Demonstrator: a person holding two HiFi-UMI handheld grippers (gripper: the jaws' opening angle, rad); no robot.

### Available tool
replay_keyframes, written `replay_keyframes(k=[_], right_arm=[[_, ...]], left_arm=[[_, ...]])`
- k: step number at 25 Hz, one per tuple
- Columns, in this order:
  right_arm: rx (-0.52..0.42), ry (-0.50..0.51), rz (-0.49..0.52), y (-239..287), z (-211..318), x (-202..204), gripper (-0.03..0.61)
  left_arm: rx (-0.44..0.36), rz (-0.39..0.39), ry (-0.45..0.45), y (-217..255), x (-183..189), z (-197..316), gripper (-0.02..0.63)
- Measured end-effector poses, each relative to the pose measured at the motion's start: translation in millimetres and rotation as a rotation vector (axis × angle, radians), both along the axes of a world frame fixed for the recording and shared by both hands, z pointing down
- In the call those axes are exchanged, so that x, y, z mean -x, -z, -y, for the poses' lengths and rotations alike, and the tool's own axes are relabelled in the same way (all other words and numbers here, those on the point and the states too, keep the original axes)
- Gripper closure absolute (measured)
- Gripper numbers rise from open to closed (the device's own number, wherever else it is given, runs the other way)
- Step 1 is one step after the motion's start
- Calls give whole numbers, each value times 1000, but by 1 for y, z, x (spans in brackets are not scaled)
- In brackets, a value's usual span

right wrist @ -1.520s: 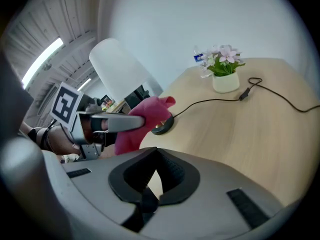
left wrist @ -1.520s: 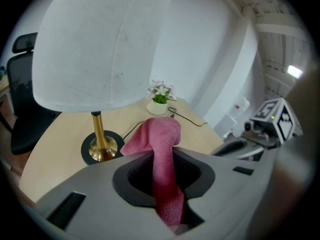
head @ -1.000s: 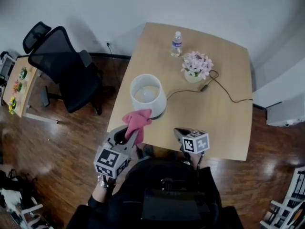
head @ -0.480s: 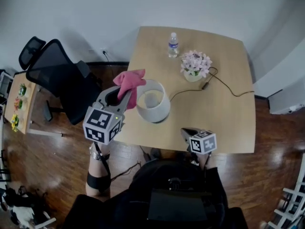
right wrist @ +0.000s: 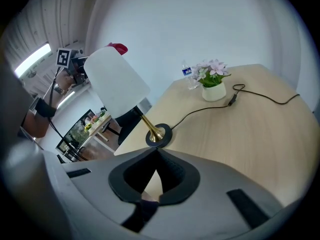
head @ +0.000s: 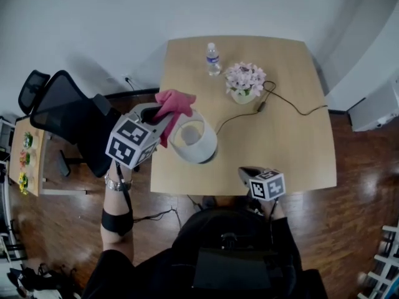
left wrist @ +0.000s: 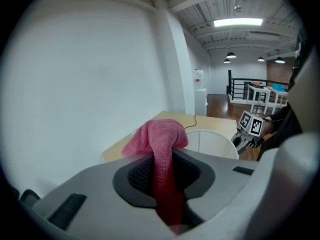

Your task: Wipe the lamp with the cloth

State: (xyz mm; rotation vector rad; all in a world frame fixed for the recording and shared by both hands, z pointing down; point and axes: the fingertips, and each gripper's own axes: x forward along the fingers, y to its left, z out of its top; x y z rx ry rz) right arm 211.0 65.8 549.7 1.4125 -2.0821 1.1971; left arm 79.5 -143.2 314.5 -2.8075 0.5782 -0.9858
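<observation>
A table lamp with a white shade (head: 194,142) stands near the table's left front corner; the right gripper view shows its shade (right wrist: 116,83), brass stem and dark round base (right wrist: 159,134). My left gripper (head: 163,114) is raised at the shade's upper left rim and is shut on a pink cloth (head: 174,102). In the left gripper view the cloth (left wrist: 158,136) bunches over the jaw tips with the shade (left wrist: 216,142) just behind it. My right gripper (head: 244,170) hovers at the table's front edge, shut with nothing in it (right wrist: 156,150), pointing at the lamp base.
On the wooden table (head: 293,148) a water bottle (head: 212,58) stands at the far edge, with a pot of pink flowers (head: 244,83) beside it. The lamp's black cord (head: 283,106) trails right. A black office chair (head: 65,120) is left of the table.
My left gripper has carried the cloth up from the lamp's near side, round its left, to the shade's upper left rim. The right gripper has stayed at the front edge.
</observation>
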Motion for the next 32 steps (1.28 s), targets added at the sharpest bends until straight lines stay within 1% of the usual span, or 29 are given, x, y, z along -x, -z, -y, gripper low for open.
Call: replay_keyframes(k=[3, 6, 12, 16, 19, 23, 26, 29, 32], right_arm=[[-3, -5, 1, -1, -1, 0, 572], [-3, -9, -3, 0, -3, 0, 572], [-7, -33, 3, 0, -7, -7, 572], [-9, -41, 3, 1, -10, -11, 572], [-9, -39, 7, 0, -11, -11, 572], [-13, -21, 7, -1, -10, -7, 572], [-13, -2, 2, 0, -8, -2, 572], [-15, 15, 2, 0, -7, 3, 572], [-14, 32, -3, 1, -5, 8, 572]], left_arm=[[-26, 67, -78, 1, -16, 3, 532], [-50, 137, -179, 4, -34, -4, 532], [-68, 239, -409, 4, -73, -44, 532], [-50, 269, -545, 6, -80, -86, 531], [-61, 300, -620, 5, -76, -113, 531], [-78, 337, -650, 0, -62, -137, 531], [-93, 360, -642, -2, -46, -146, 532], [-98, 370, -605, -4, -28, -150, 531], [-94, 374, -546, -6, -6, -144, 531]])
